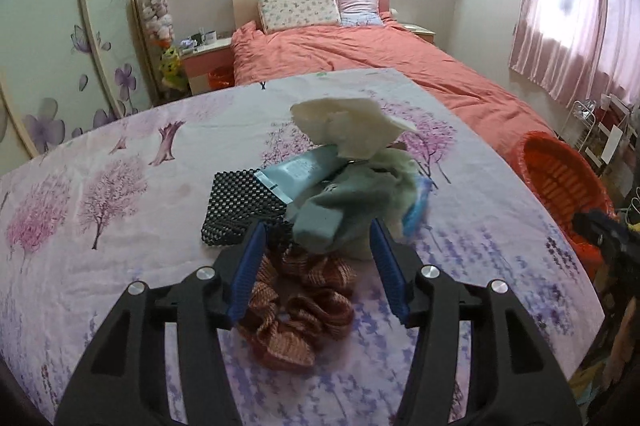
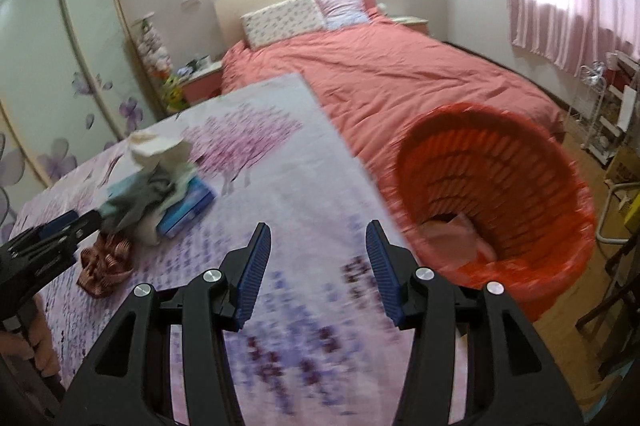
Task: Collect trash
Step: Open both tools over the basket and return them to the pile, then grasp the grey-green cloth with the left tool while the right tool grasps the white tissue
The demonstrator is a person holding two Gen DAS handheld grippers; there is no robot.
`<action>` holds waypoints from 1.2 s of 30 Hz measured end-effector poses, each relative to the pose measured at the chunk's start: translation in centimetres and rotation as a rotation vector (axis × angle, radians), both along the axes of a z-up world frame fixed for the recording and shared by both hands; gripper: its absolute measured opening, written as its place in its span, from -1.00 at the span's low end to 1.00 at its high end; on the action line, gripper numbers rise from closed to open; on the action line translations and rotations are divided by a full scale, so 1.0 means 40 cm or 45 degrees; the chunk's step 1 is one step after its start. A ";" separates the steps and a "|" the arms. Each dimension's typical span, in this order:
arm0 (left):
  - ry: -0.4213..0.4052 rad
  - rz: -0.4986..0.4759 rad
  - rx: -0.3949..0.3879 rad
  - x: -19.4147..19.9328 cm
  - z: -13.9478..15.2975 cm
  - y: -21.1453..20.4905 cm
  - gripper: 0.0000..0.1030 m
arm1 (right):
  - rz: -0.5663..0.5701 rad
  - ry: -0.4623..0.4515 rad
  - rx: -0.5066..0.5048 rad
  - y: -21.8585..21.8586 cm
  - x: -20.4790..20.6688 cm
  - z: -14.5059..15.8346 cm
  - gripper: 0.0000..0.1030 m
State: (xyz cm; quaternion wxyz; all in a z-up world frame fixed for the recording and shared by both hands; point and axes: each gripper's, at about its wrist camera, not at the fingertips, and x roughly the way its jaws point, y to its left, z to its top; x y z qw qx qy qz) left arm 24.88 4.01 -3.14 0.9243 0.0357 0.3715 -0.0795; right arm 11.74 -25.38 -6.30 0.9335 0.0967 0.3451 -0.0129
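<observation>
Surface (image 1: 120, 193) with floral cloth fills mid-frame; red basket (image 2: 500, 185) sits at its right edge, pink scrap inside. Trash pile (image 1: 352, 177) centre of left view: crumpled tissue, teal tube, blue packet, black mesh mat, scrunchie (image 1: 300, 306) nearest. Left tool (image 1: 318, 246) half open, empty, at the pile. Right tool (image 2: 318, 246) half open, empty, over bare cloth.

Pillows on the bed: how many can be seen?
2. A white floral pillow leans on the headboard; a pink-and-blue pillow sits just right of it, touching. Others may be hidden behind them.
</observation>
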 end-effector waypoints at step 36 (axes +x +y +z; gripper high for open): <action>-0.158 0.126 -0.163 -0.062 0.105 0.265 -0.85 | 0.231 -0.024 -0.012 0.269 0.082 0.029 -0.02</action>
